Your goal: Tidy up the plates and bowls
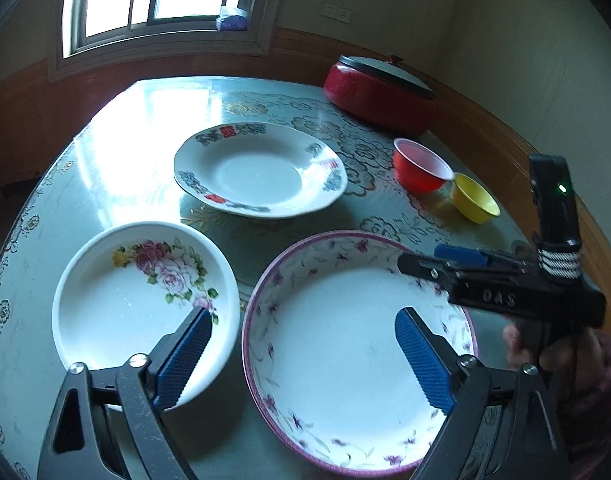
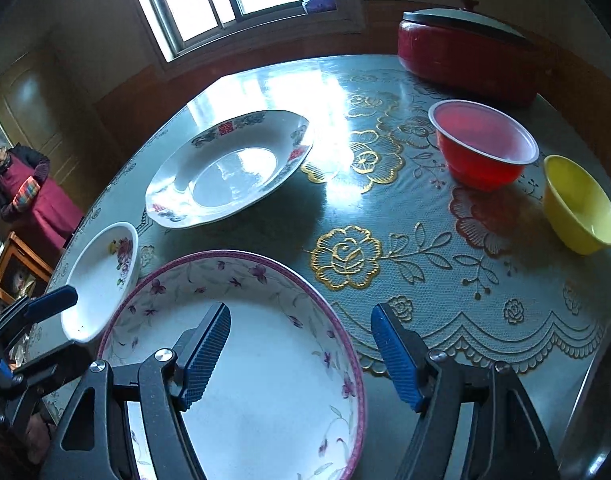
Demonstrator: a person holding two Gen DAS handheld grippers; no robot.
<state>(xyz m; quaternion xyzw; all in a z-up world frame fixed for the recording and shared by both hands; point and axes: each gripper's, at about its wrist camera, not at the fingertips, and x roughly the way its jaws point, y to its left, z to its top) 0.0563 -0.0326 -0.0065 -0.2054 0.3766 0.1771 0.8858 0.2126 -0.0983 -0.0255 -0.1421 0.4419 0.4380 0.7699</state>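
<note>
A big pink-rimmed plate [image 1: 345, 340] [image 2: 265, 392] lies nearest me. A rose-printed dish [image 1: 125, 300] [image 2: 105, 276] sits left of it, and a wide white plate with a blue and red rim [image 1: 261, 168] [image 2: 233, 168] lies behind. At the right stand a red bowl [image 1: 419, 168] [image 2: 481, 148] and a yellow bowl [image 1: 475, 198] [image 2: 581, 204]. My left gripper [image 1: 305, 360] [image 2: 75, 320] is open, one finger over the rose dish and one over the pink-rimmed plate. My right gripper [image 2: 301, 360] [image 1: 437, 260] is open astride that plate's right rim, pads not pressing.
A red pot with a dark lid [image 1: 377, 88] [image 2: 465, 52] stands at the far right of the round table [image 1: 105, 140] [image 2: 385, 208]. A person in a red apron [image 2: 29, 188] stands beyond the table's left edge, near a wooden stand.
</note>
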